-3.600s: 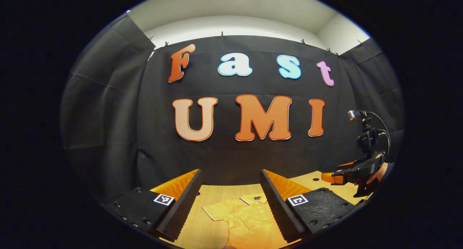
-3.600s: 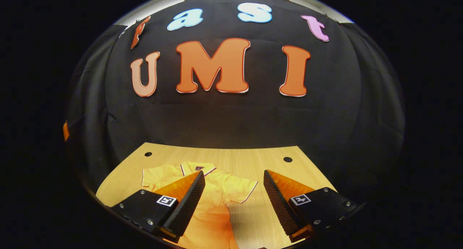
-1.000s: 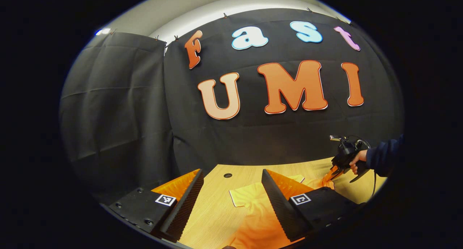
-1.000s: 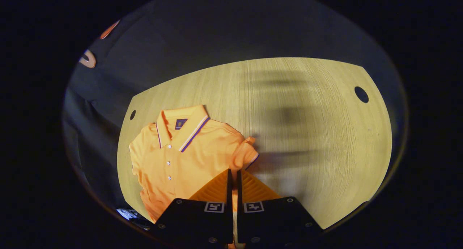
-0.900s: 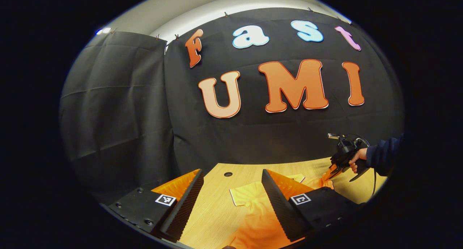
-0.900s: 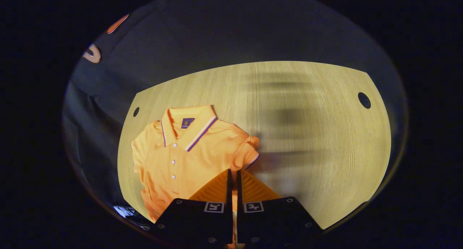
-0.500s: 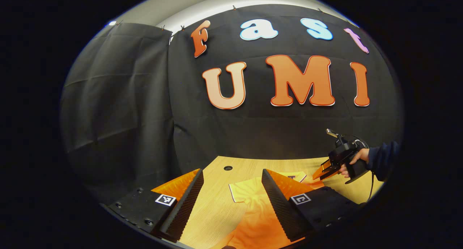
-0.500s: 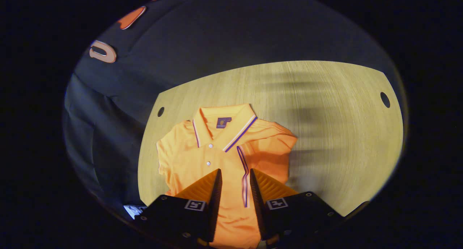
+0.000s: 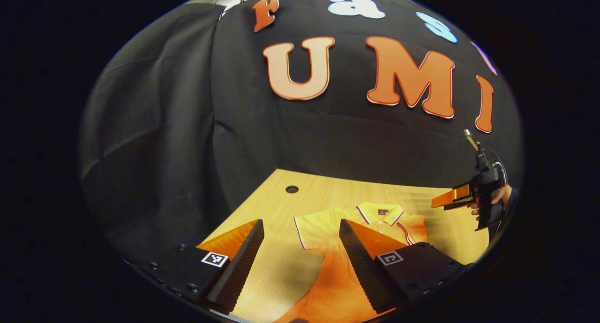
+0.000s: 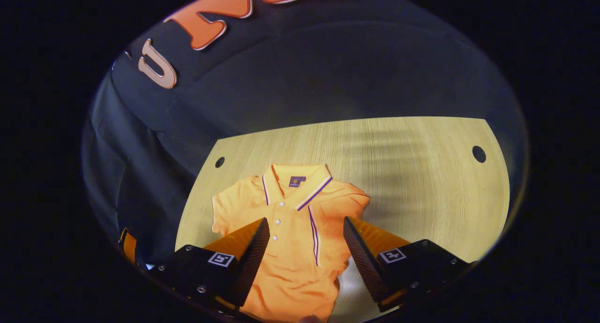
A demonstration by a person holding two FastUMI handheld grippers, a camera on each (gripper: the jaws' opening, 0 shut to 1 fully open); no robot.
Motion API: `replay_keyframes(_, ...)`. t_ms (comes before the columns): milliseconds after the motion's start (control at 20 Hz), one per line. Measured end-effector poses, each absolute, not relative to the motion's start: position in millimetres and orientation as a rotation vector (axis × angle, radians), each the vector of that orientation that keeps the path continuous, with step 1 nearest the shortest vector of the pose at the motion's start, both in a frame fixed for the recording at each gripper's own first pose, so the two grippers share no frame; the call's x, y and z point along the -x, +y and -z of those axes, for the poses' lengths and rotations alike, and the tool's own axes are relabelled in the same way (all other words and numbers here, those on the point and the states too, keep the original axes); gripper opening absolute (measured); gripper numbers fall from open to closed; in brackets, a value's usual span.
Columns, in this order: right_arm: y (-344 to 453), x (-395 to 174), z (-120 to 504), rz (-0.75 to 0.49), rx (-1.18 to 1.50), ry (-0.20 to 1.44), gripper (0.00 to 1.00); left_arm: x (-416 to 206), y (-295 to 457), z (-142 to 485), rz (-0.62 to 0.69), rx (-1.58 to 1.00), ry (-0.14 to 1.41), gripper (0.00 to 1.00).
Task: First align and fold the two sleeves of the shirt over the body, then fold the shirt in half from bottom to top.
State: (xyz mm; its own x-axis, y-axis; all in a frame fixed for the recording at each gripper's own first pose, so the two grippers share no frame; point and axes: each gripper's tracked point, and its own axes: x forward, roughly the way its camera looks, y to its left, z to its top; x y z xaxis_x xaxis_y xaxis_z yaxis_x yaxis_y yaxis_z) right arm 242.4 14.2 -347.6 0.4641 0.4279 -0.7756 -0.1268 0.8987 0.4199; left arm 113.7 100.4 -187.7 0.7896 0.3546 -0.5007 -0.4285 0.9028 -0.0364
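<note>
In the left gripper view, the left gripper (image 9: 300,248) is hanging above the near part of the wooden surface (image 9: 276,206) with its two fingers spread wide apart and nothing between them. The orange shirt (image 9: 328,276) is lying flat on the surface under and beyond it, collar (image 9: 380,214) toward the far side. One short sleeve (image 9: 311,227) is lying spread out to the left, showing in the gap between the fingers. A round hole (image 9: 292,189) is sitting in the surface near its far left corner. Off to the right, the right gripper (image 9: 443,202) is hovering above the surface, apart from the shirt, held by a hand (image 9: 492,203); from this angle I cannot tell how far its fingers are parted.

In the right gripper view, the right gripper (image 10: 304,248) is looking down on the shirt (image 10: 293,248) from above, its fingers released and spread wide, clear of the cloth. The shirt is lying on the left part of the surface (image 10: 422,196), collar (image 10: 296,181) pointing to the far side. The right sleeve (image 10: 335,206) is lying folded over the body, its striped hem running down the chest beside the button placket (image 10: 276,222). The left sleeve (image 10: 229,213) is lying spread out flat. Two round holes (image 10: 478,153) are showing in the surface, one near each far corner.
</note>
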Motion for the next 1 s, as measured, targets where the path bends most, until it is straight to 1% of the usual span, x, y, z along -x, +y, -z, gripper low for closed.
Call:
replay_keyframes(150,4.8,-228.6,325.0,-0.272,-0.321,0.955,0.97,-138.5,118.8,226.6,-0.361,0.226,0.633,0.99)
replay_keyframes(300,-7.0,-213.8,300.2,-0.167,-0.317,0.859,0.98,-161.3,133.6,259.1,-0.288,0.269,0.772,0.98)
replay_keyframes(450,-17.6,-191.2,285.0,-0.076,-0.284,0.818,0.98,-183.7,147.0,289.2,-0.238,0.292,0.871,0.98)
replay_keyframes(500,-19.9,-186.6,278.6,-0.048,-0.273,0.794,0.98,-189.5,150.1,299.8,-0.226,0.3,0.912,0.96)
replay_keyframes(550,-23.0,-181.6,271.5,-0.016,-0.265,0.766,0.98,-196.9,152.7,312.4,-0.207,0.308,0.953,0.98)
replay_keyframes(650,-25.2,-168.6,260.2,0.029,-0.273,0.737,0.98,-211.7,153.9,331.4,-0.175,0.325,1.022,0.98)
replay_keyframes(700,-26.5,-163.4,254.8,0.051,-0.281,0.723,0.98,-218.6,153.6,338.3,-0.166,0.335,1.053,0.96)
replay_keyframes(850,-32.0,-143.4,239.6,0.112,-0.282,0.69,0.98,-239.3,159.7,357.2,-0.144,0.333,1.119,0.96)
replay_keyframes(1000,-33.3,-122.4,228.2,0.139,-0.266,0.666,0.99,-255.1,161.0,377.8,-0.138,0.341,1.195,0.95)
